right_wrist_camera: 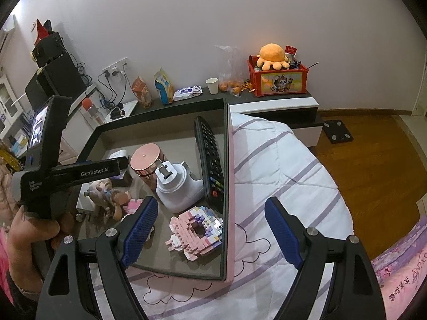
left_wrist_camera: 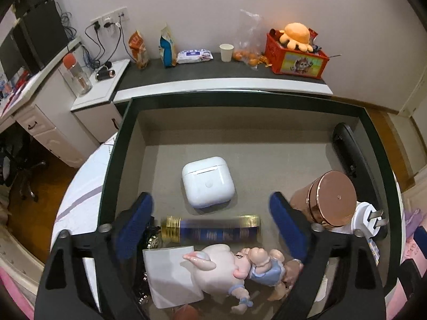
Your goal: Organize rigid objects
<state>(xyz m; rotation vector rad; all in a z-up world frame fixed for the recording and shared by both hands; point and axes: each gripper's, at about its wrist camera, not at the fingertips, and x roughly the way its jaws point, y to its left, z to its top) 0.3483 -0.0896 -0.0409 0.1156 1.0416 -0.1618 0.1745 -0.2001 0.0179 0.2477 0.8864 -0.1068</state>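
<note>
A dark-rimmed box (left_wrist_camera: 117,138) lies on the bed and holds the objects. In the left wrist view my left gripper (left_wrist_camera: 210,221) is open above the box. A blurred blue and gold tube (left_wrist_camera: 210,229) lies between its fingers, untouched. Beyond it is a white earbud case (left_wrist_camera: 208,181). A pig figurine (left_wrist_camera: 226,264) and a white card (left_wrist_camera: 173,274) lie nearer. A rose-gold jar (left_wrist_camera: 331,197), a white plug (left_wrist_camera: 371,218) and a black remote (left_wrist_camera: 349,149) are at the right. My right gripper (right_wrist_camera: 210,229) is open and empty over the box's near right corner, above a pink block figure (right_wrist_camera: 197,229).
The box (right_wrist_camera: 226,186) rests on a white striped quilt (right_wrist_camera: 280,165). Behind it a low cabinet (right_wrist_camera: 280,104) carries a red crate (right_wrist_camera: 277,82) with an orange plush, a paper cup (right_wrist_camera: 212,85) and snack bags. The left hand-held gripper (right_wrist_camera: 64,170) shows at the left.
</note>
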